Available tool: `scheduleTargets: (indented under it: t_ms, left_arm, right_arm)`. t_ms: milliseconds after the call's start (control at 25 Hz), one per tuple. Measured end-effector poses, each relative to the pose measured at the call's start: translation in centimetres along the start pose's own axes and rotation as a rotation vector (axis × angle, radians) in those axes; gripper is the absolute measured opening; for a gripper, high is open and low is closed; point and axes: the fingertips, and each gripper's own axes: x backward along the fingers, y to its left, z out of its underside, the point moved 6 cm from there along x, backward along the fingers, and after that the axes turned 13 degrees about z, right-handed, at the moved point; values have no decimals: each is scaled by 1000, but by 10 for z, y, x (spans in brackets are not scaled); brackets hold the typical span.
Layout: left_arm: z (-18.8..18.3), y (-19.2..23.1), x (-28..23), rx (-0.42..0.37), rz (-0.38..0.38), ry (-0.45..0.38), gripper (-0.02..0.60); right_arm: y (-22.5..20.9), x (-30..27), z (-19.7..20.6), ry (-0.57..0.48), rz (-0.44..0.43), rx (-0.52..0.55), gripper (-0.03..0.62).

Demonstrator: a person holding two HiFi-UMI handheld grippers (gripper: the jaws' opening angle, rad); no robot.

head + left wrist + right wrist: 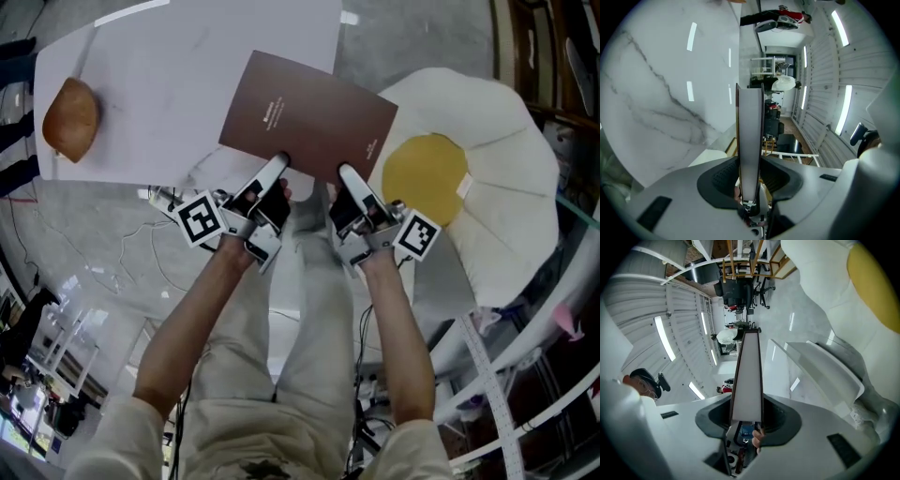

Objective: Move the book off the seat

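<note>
Head view: both forearms reach forward side by side, roughly parallel. The left gripper [279, 161] and right gripper [345, 173] point away from the body, one marker cube on each. Both bite the near edge of the brown book [305, 117], left one near the middle of that edge, right one just beside it. The book's far part overlaps the white marble table [187, 84]. Its right corner is close to the egg-shaped seat [497, 187], and I can't tell if they touch. Count: 2 grippers, 1 book, 1 table, 1 seat with 1 yellow round patch [424, 178], 1 bread loaf [70, 119] on the table, well apart from the book.

Left gripper view: jaws pinch the book [750, 136], seen edge-on, pads against both covers. Marble tabletop [656, 93] fills the left side.

Right gripper view: same here, jaws clamped on the book [747, 380], edge-on between the pads. Seat [825, 301] at upper right.
</note>
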Motion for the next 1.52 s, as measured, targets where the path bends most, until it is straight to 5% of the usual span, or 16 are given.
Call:
scheduleTargets:
  t_ms: [680, 1520]
  left_arm:
    - [-85, 16, 70, 39, -9, -255, 146]
    - [-165, 50, 79, 57, -115, -379, 147]
  right_arm:
    - [-1, -126, 38, 126, 60, -1, 149]
    - [-25, -223, 40, 203, 144, -13, 149]
